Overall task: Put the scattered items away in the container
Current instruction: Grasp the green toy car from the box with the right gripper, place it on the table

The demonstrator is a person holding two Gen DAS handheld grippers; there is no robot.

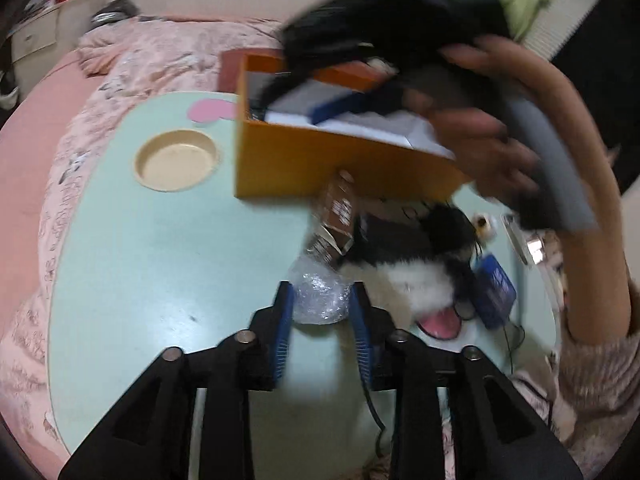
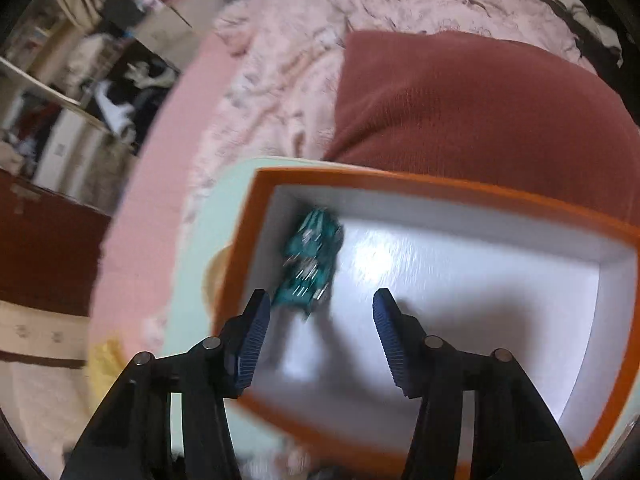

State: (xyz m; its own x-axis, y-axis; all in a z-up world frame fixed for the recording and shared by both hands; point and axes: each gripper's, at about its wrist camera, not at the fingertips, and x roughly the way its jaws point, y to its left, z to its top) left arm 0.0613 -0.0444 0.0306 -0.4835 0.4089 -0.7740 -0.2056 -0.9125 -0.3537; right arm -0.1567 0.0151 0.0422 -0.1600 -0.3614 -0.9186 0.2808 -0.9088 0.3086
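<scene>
An orange box [image 1: 320,164] with a white inside stands at the back of the pale green table [image 1: 160,248]. My left gripper [image 1: 322,300] is shut on a crumpled clear plastic wrapper [image 1: 320,296] low over the table. A brown snack packet [image 1: 336,216] lies just past it against the box. My right gripper [image 2: 320,320] is open and empty above the box [image 2: 440,188], with a teal circuit board [image 2: 310,264] lying inside by the left wall. The right gripper and hand show blurred over the box in the left wrist view [image 1: 400,12].
A black and white plush toy [image 1: 408,264] and a blue device [image 1: 494,292] with a cable lie right of the wrapper. A round beige dish [image 1: 176,160] sits in the table at left. A pink bed [image 2: 280,60] and a dark red cushion [image 2: 480,120] lie behind the table.
</scene>
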